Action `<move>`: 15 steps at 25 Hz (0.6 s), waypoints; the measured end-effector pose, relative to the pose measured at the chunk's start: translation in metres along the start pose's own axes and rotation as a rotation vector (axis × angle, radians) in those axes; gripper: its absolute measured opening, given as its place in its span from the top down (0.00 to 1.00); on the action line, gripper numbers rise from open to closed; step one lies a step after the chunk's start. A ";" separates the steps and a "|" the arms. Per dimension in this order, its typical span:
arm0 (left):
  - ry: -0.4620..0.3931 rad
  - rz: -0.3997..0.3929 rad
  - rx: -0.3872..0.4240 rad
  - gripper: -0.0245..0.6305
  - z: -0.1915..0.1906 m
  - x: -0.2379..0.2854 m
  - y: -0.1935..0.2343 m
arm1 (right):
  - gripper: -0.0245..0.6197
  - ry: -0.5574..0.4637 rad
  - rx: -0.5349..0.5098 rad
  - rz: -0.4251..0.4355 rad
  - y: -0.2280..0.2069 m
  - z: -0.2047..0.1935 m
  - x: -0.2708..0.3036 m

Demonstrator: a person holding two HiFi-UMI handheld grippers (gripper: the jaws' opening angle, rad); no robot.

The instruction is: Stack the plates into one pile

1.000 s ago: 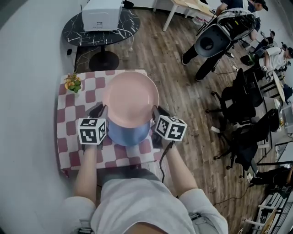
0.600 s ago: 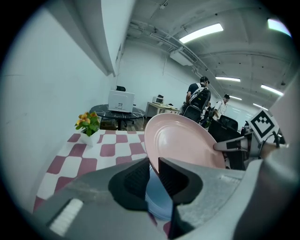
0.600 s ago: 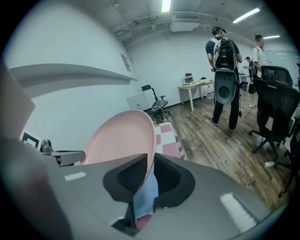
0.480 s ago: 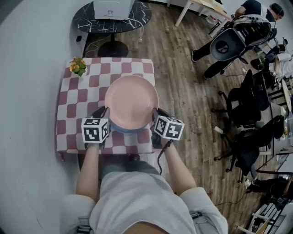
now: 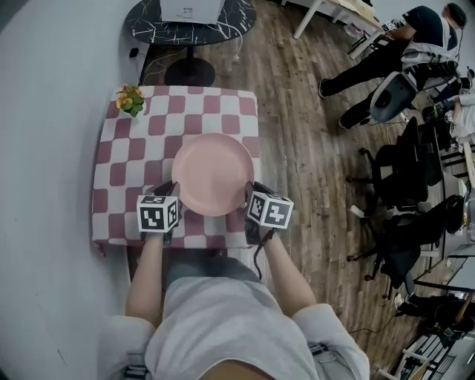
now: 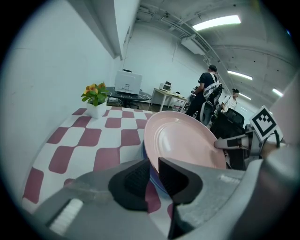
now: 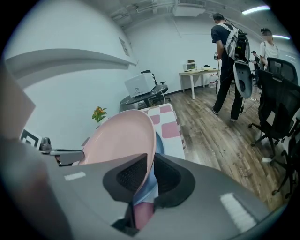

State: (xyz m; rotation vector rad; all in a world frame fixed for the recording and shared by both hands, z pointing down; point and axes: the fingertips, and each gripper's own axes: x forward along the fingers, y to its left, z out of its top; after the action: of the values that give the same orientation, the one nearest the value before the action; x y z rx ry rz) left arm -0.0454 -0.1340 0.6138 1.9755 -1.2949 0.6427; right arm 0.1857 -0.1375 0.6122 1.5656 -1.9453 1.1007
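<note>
A pink plate hangs level over the near half of the checkered table. My left gripper is shut on its left rim and my right gripper on its right rim. In the left gripper view the pink plate passes between the black pads of the left gripper, and a blue plate shows just beneath it. In the right gripper view the right gripper pinches the pink plate, with the blue plate directly below. From the head the blue plate is hidden.
A small flower pot stands at the table's far left corner. A white wall runs along the left. Beyond the table is a dark round table with a printer. People and office chairs occupy the wooden floor to the right.
The pink plate has come down over the blue plate, which showed at its near edge a second ago and is now covered. Both grippers kept their hold.
</note>
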 end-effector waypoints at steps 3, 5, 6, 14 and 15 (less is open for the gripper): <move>0.020 -0.005 -0.012 0.87 -0.007 0.006 0.003 | 0.89 0.022 -0.003 -0.013 -0.003 -0.006 0.006; 0.030 -0.009 -0.019 0.87 -0.011 0.009 0.004 | 0.89 0.036 -0.003 -0.017 -0.005 -0.011 0.009; 0.035 -0.011 -0.022 0.87 -0.013 0.010 0.004 | 0.88 0.041 -0.003 -0.020 -0.006 -0.013 0.011; 0.044 -0.028 -0.017 0.85 -0.017 0.019 0.004 | 0.88 0.065 -0.003 -0.056 -0.014 -0.021 0.018; 0.045 -0.027 -0.016 0.85 -0.018 0.019 0.004 | 0.88 0.067 -0.005 -0.060 -0.014 -0.021 0.019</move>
State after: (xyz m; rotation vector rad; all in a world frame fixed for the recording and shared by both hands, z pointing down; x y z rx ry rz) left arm -0.0421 -0.1327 0.6400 1.9516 -1.2412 0.6579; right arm 0.1904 -0.1332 0.6433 1.5539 -1.8446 1.1087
